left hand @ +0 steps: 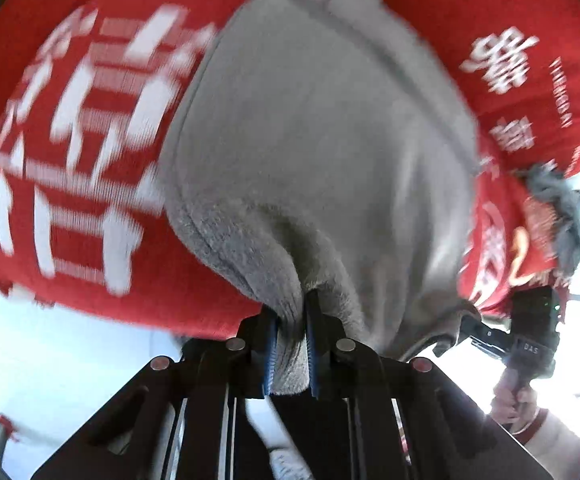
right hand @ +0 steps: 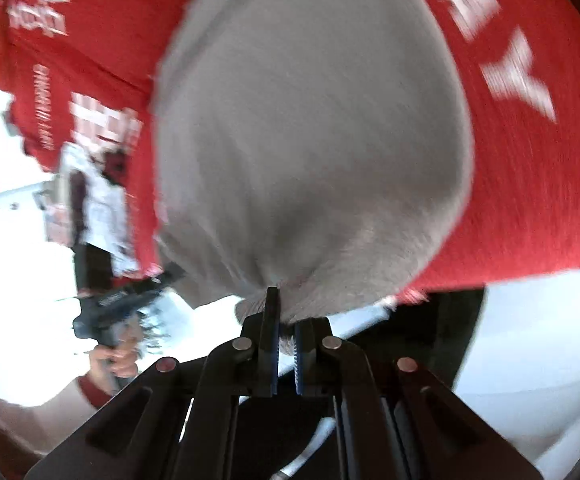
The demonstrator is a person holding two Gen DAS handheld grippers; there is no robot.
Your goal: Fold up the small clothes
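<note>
Grey fleece garment [left hand: 310, 140], blurred, pinched by left claw [left hand: 292, 344] and right claw [right hand: 285, 344].

Both views are heavy fisheye, and we see dark vignette arcs at the corners and straight lines bowing near the rims. Motion blur smears the white lettering on the red cloth [left hand: 89, 152] in both views; we can't read most of it. The grey fleece [left hand: 322, 152] is soft and streaky too. The gripper fingers [left hand: 314, 340] up close stay fairly sharp. The white background blows out to glare at the lower sides. Light is bright and even, with no hard shadows.
</note>
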